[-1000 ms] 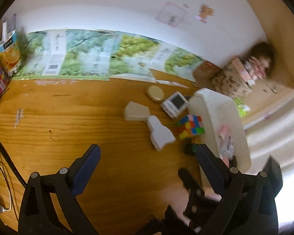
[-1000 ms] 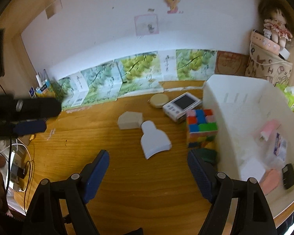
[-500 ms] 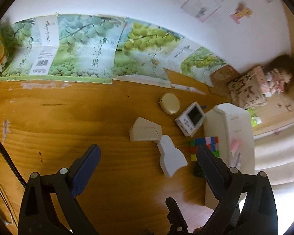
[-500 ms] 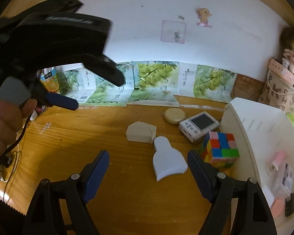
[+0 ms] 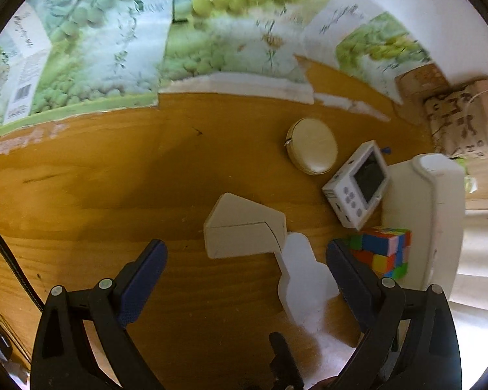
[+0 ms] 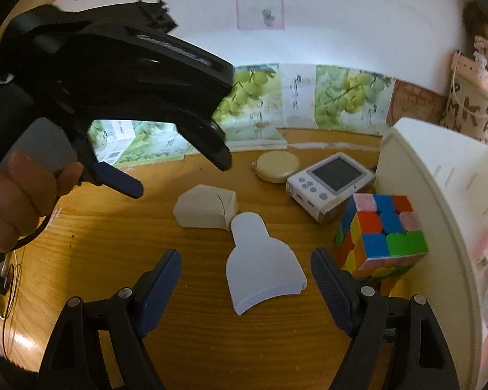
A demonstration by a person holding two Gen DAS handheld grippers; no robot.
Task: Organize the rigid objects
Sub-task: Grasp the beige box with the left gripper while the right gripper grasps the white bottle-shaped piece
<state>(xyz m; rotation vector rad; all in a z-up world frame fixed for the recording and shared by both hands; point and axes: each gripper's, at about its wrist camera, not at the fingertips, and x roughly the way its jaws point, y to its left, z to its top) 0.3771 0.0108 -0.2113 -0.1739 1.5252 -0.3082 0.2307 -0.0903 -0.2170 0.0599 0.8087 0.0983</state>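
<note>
1. The left gripper (image 5: 245, 265) has come down toward the table (image 5: 97, 195); its fingers are apart, nothing between them.
2. The beige block (image 5: 244, 229) now lies just ahead of it, touching the white bottle-shaped piece (image 6: 260, 260).
3. The right gripper (image 6: 245, 273) is lower too, fingers apart and empty above that white piece.
4. The colour cube (image 6: 382, 234) stands beside the white bin (image 6: 439, 195) near the table's right edge.

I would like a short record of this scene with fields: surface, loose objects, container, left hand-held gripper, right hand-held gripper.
surface: wooden table
loose objects: beige block, white bottle-shaped piece, round beige case, small white device with screen, colour cube
container: white bin, right of the cube
left hand-held gripper: open, above the beige block, nothing held
right hand-held gripper: open, around the white piece without touching it
</note>
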